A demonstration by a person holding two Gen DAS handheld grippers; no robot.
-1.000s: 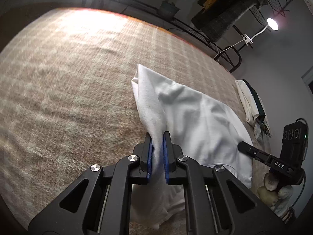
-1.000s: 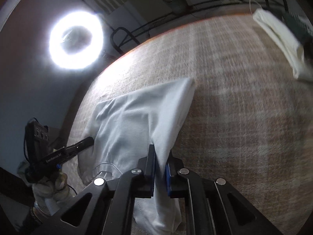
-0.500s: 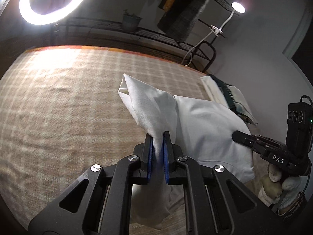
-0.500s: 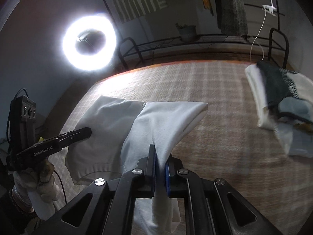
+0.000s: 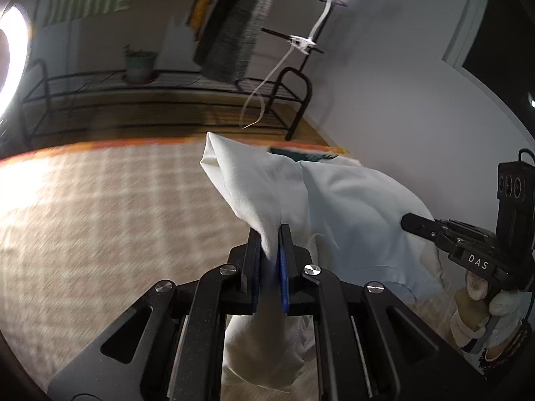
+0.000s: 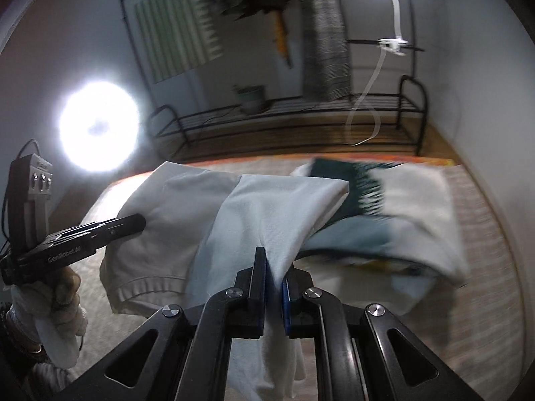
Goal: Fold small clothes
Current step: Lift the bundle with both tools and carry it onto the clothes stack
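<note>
A small white garment [image 5: 334,207] hangs lifted above the checked brown cloth surface [image 5: 100,217]. My left gripper [image 5: 270,234] is shut on one edge of it, which bunches between the blue pads. My right gripper [image 6: 274,260] is shut on the other edge of the same garment [image 6: 267,210]. The right gripper also shows at the right of the left wrist view [image 5: 421,227]. The left gripper shows at the left of the right wrist view [image 6: 133,222]. The garment's hem droops below both grippers.
A pile of other clothes, white and dark green [image 6: 394,200], lies on the surface at the far right. A black metal rack [image 6: 301,113] with a plant pot [image 6: 250,98] stands behind. A ring light [image 6: 98,127] glares at left.
Both grippers have risen and tilted up with the garment, lifting it off the surface. The views now look across the room, and the clothes pile is closer in the right view.
</note>
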